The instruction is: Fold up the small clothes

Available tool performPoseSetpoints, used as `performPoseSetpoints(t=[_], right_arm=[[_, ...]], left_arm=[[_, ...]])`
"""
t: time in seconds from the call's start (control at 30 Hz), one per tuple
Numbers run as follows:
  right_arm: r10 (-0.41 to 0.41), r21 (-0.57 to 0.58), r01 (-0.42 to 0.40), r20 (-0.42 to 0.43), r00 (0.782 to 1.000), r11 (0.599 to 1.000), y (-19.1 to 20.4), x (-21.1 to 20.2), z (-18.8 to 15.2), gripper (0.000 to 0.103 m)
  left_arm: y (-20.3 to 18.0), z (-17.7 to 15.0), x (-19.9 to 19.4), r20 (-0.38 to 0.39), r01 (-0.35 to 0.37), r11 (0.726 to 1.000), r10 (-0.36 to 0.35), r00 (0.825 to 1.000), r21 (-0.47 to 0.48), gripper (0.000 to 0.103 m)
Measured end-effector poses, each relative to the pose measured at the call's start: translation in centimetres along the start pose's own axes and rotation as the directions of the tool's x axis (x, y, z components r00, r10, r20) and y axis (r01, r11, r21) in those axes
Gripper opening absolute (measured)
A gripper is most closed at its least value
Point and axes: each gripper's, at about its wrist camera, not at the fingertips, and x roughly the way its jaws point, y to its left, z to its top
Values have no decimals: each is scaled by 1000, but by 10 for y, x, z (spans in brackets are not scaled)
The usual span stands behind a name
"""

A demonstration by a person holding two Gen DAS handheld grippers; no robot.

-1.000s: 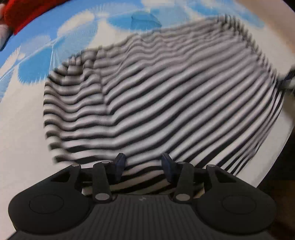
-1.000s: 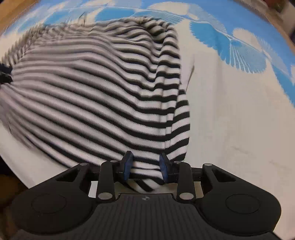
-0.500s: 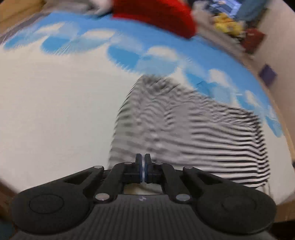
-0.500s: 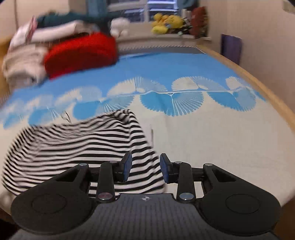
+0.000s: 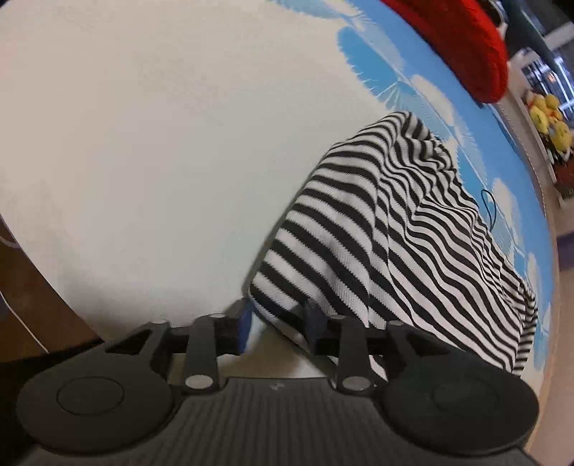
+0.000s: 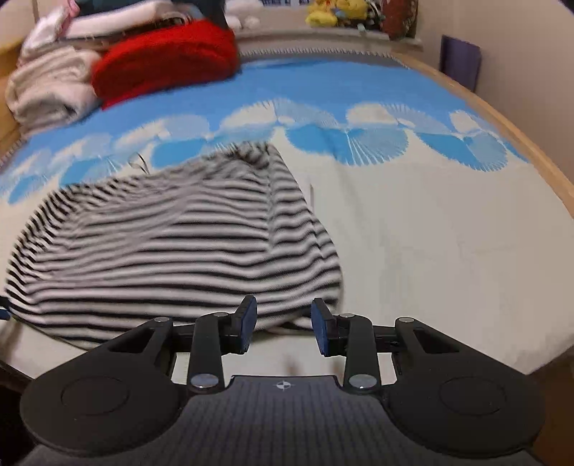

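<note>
A black-and-white striped garment [image 5: 394, 229] lies folded on the white and blue cloth-covered table; it also shows in the right wrist view [image 6: 172, 247]. My left gripper [image 5: 278, 319] is open, its jaws straddling the garment's near corner, with the cloth hanging over the right finger. My right gripper [image 6: 283, 322] is open at the garment's near right corner, with the cloth's edge lying between the jaws and nothing pinched.
A red knit bundle [image 6: 161, 57] and a pile of pale folded clothes [image 6: 50, 86] sit at the far end. Yellow plush toys [image 6: 333, 10] line the back ledge. The table's wooden rim [image 6: 520, 143] curves along the right. A thin black cord [image 5: 489, 204] lies beside the garment.
The left gripper was shut half a second ago and is now open at the garment's corner. Both grippers have lowered and pulled back from the garment, which now lies on the table.
</note>
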Motion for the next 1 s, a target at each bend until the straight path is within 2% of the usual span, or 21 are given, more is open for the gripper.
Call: performPoseSetpoints(t=[0.23, 0.4, 0.5, 0.53, 0.57, 0.67, 0.8, 0.9, 0.97, 1.0], right_arm=[[-62, 35, 65, -90, 994, 997, -8, 17, -2, 35], [-64, 48, 69, -100, 993, 996, -12, 20, -2, 35], [-63, 64, 70, -103, 993, 995, -16, 19, -2, 35], [-63, 70, 71, -103, 993, 995, -17, 19, -2, 35], [-64, 76, 72, -104, 993, 994, -18, 19, -2, 35], [-63, 90, 73, -104, 993, 993, -21, 18, -2, 35], [-68, 120, 81, -108, 992, 989, -28, 19, 0, 35], [-57, 175, 76, -111, 992, 982, -38, 18, 2, 35], [-49, 205, 72, -111, 993, 976, -44, 19, 3, 35], [-48, 217, 72, -114, 992, 973, -47, 20, 4, 35]], left_arm=[[-7, 0, 8, 23, -4, 999, 5, 1000, -41, 48], [-12, -2, 9, 54, 41, 994, -36, 998, -100, 48], [-19, -3, 12, 54, 65, 993, -60, 997, -94, 41], [-22, -4, 10, 67, 61, 996, -56, 996, -67, 26], [-25, -5, 8, 83, 52, 998, -48, 995, -40, 16], [-36, -8, -6, 169, 33, 999, -36, 985, 22, 10], [-37, 0, -37, 277, -18, 998, 0, 961, 61, 5], [-42, 9, -62, 339, -97, 985, 43, 940, 142, 4], [-45, 14, -68, 326, -189, 962, 117, 938, 200, 4], [-44, 16, -68, 288, -211, 956, 147, 946, 205, 4]])
